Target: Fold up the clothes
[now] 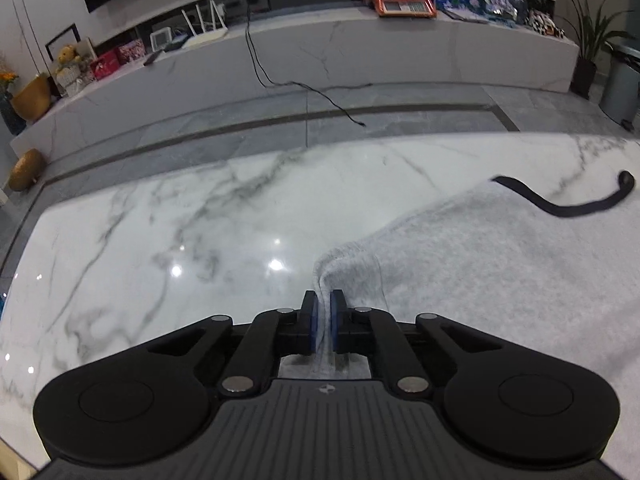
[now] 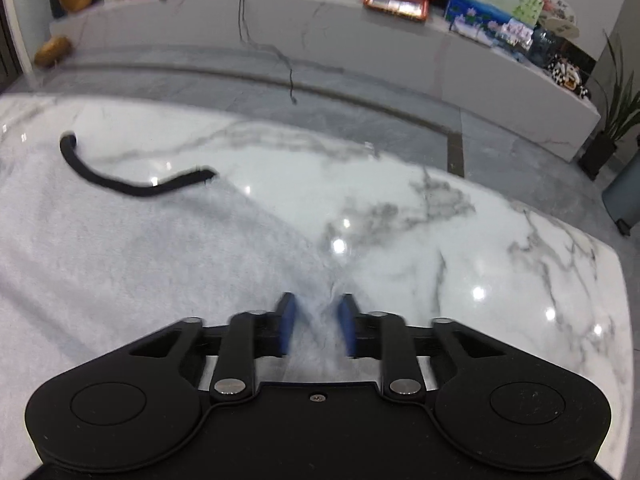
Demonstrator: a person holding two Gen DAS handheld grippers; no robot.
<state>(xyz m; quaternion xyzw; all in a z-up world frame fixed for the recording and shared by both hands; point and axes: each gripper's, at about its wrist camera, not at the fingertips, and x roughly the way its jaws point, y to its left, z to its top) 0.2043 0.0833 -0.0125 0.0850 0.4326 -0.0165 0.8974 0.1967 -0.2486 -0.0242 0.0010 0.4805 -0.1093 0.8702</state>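
White marble table [image 1: 200,220] holds one grey garment [image 1: 500,264] with one black collar [image 1: 560,204], pinched by left gripper [image 1: 323,300]; right gripper [image 2: 316,308] stands part-spread around its cloth.

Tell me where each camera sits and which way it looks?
Left wrist view: sits on the left gripper, looking forward and down over the marble table; its blue pads pinch the grey garment.
Right wrist view: sits on the right gripper, looking the same way; the garment's edge lies between its blurred pads, and whether they grip it is unclear.
No hand or sleeve shows in either view.
Both share the table, the garment, its black strap, the floor cable and the long ledge behind.
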